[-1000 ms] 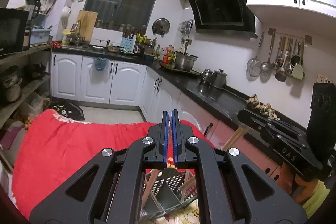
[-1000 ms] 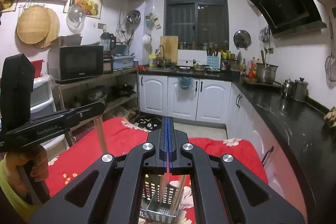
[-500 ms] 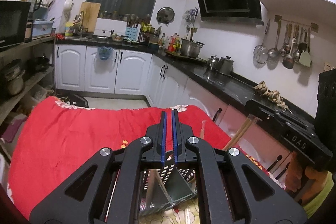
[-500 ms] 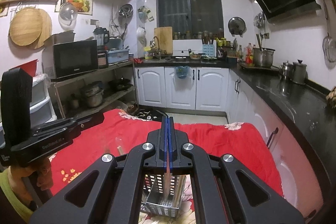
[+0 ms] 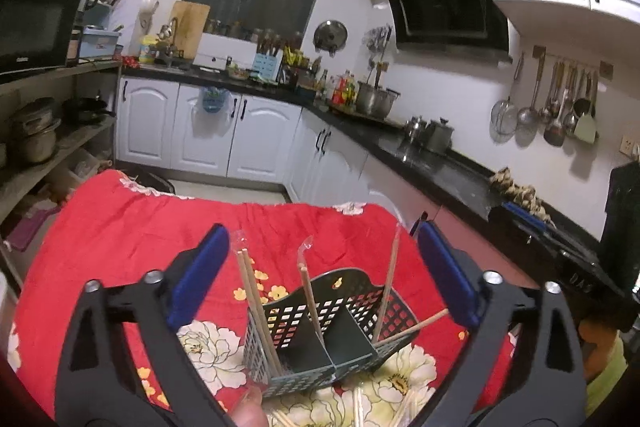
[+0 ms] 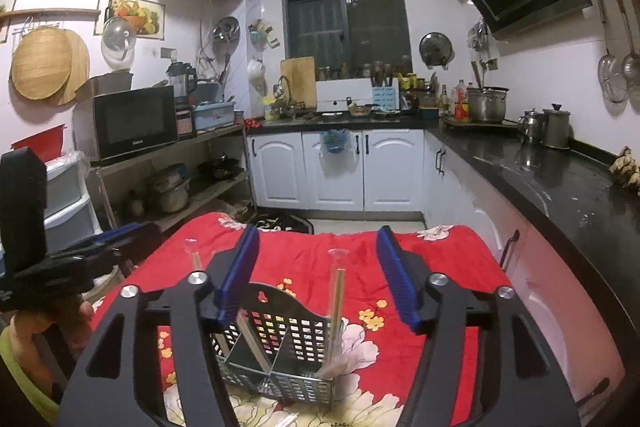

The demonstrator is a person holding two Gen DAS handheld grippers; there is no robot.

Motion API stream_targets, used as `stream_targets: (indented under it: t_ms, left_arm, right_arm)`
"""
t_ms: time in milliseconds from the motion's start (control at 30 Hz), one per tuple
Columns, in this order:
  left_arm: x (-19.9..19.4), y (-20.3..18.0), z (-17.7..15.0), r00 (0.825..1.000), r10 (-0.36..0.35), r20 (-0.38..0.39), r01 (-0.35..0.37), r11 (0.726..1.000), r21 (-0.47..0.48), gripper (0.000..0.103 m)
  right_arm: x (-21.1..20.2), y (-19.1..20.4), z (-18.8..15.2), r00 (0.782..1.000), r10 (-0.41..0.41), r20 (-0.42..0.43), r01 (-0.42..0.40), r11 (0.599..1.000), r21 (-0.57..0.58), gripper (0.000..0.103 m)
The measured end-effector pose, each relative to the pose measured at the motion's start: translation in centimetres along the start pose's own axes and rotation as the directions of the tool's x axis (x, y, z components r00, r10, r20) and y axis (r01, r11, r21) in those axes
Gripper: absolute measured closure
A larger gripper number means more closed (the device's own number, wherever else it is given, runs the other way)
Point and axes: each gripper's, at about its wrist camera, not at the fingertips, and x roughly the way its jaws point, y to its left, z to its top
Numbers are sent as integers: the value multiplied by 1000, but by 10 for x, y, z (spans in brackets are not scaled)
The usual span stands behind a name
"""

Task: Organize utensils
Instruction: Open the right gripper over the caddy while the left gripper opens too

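A dark slotted utensil basket (image 5: 320, 331) with a middle divider stands on the red flowered cloth (image 5: 120, 227). Several wrapped wooden chopsticks (image 5: 256, 307) lean in its compartments. My left gripper (image 5: 320, 279) is open and empty, its blue pads wide apart above the basket. My right gripper (image 6: 318, 275) is open and empty too, above the same basket (image 6: 280, 355), where a chopstick pair (image 6: 336, 311) stands in the right compartment. More chopsticks (image 5: 360, 407) lie on the cloth near the front.
A black countertop (image 6: 560, 187) with pots runs along the right. A shelf with a microwave (image 6: 132, 123) stands at the left. White cabinets (image 6: 340, 171) are at the back. The other gripper shows at each view's edge.
Both grippers were shut on chopsticks above the basket. Both have opened wide, and the chopsticks now stand in the basket's compartments. Both views have tilted down toward the table.
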Motion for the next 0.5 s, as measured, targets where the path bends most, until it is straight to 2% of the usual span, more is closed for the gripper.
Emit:
stream_targets:
  t_ms: [267,500]
  left_arm:
    - [-27,-2,6,999,-2,48,3,1000,-14,11]
    - [-37,-9,-2,1000,-11,28,11,1000,-3,11]
  right_arm:
    - [-22,-3,1,999,-12,41,12,1000,-3,31]
    - [-37,-4,-4,999,-7,35,8,1000,-12,28]
